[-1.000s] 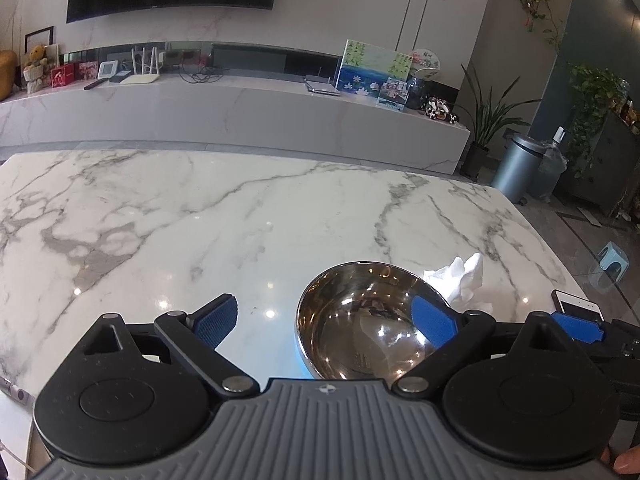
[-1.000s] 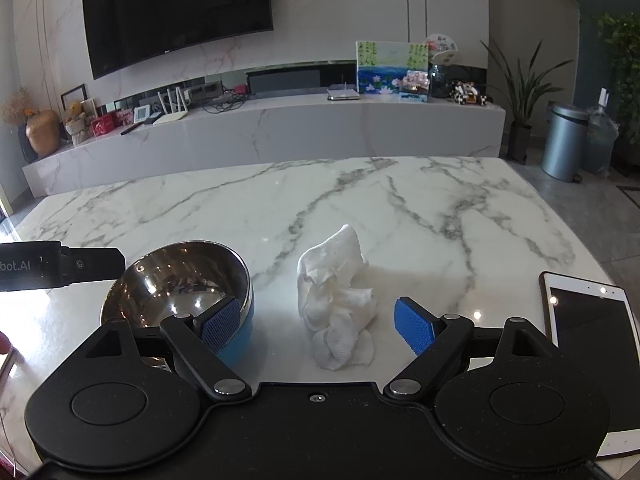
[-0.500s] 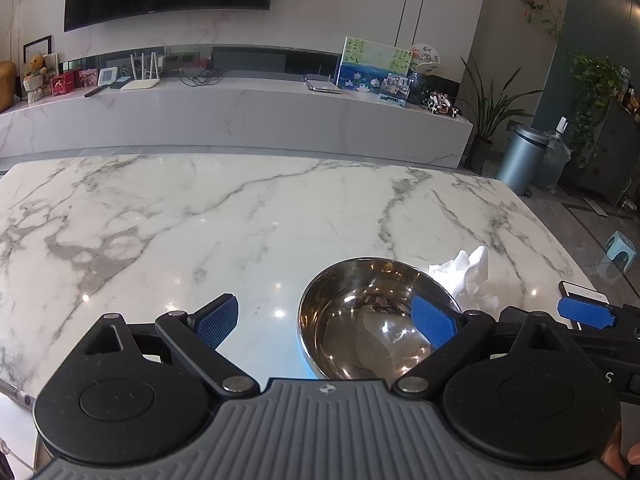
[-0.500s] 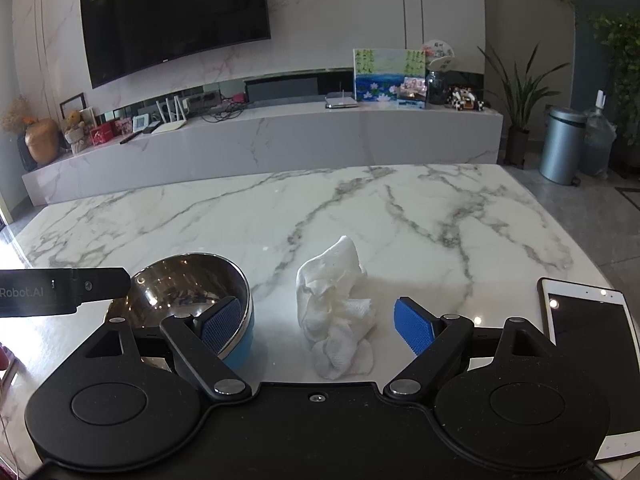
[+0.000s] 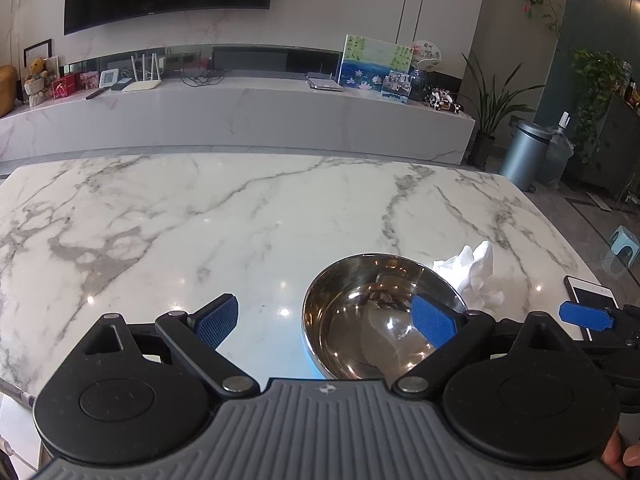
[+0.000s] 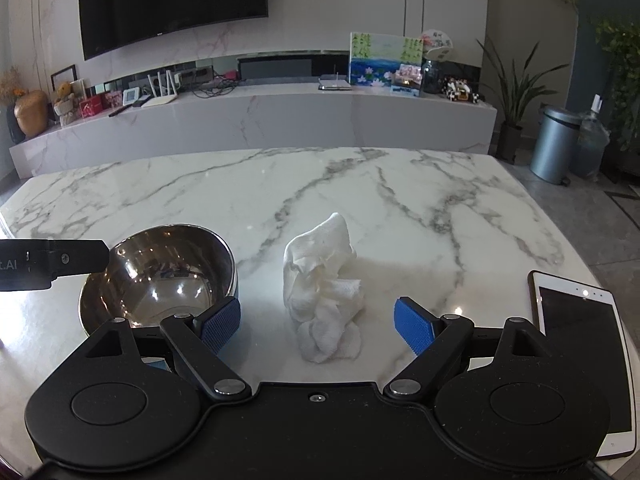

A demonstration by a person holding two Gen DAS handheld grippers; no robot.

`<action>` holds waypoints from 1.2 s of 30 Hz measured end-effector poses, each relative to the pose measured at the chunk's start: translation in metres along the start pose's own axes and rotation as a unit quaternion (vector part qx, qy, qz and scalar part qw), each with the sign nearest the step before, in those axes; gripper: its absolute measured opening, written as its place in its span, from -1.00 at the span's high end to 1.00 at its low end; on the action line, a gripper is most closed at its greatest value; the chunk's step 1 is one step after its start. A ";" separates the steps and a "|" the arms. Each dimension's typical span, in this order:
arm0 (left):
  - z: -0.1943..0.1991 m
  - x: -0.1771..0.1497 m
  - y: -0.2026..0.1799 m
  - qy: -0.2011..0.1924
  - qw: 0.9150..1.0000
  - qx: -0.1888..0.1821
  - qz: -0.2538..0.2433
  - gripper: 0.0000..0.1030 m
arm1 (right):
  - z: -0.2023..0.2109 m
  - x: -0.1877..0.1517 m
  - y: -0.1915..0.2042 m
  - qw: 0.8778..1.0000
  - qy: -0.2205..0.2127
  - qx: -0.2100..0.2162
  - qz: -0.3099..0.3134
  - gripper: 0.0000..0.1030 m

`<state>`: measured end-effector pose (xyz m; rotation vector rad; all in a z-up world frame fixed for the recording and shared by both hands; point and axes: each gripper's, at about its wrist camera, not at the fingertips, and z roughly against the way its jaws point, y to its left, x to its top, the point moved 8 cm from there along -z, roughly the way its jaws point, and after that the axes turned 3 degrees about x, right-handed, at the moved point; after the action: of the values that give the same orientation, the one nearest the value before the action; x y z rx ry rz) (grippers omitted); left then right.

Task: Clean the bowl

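Your left gripper, jaws wide, straddles near rim of shiny round steel bowl, frame centre-right: stiff, light, slippery; pinch rim. Your right gripper, jaws wide, frames crumpled white paper towel, frame centre: soft; pinch bunched middle.

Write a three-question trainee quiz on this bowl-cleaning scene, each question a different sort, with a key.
1. True or false: the right gripper already holds the white cloth.
2. Multiple choice: on the marble table, the steel bowl sits on which side of the cloth? A) left B) right C) behind
3. Fill in: the flat device at the table's right edge is a ____.

Key
1. False; its jaws stand open around the cloth.
2. A
3. Tablet; the left gripper is open too, one jaw over the bowl.
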<state>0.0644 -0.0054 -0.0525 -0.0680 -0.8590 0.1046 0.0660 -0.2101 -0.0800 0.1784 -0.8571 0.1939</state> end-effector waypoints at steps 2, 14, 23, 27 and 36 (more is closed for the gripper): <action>0.000 0.000 0.000 0.001 1.000 0.000 0.000 -0.84 | -0.001 0.000 0.000 1.000 0.003 0.001 0.001 -0.61; -0.001 -0.003 -0.002 0.009 1.000 0.000 -0.005 -0.84 | -0.003 0.004 0.000 1.000 0.012 0.003 0.004 -0.61; 0.001 -0.002 -0.001 0.006 1.000 0.001 -0.006 -0.83 | -0.005 0.007 0.001 1.000 0.009 0.003 0.002 -0.61; 0.000 -0.003 -0.001 0.007 1.000 0.002 -0.009 -0.84 | -0.003 0.009 0.000 1.000 0.011 0.002 0.001 -0.61; -0.002 -0.002 -0.002 0.009 1.000 0.004 -0.011 -0.84 | -0.004 0.008 -0.001 1.000 0.016 0.005 0.002 -0.61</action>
<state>0.0648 -0.0081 -0.0549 -0.0507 -0.8415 0.0862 0.0745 -0.2090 -0.0762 0.1820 -0.8253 0.2040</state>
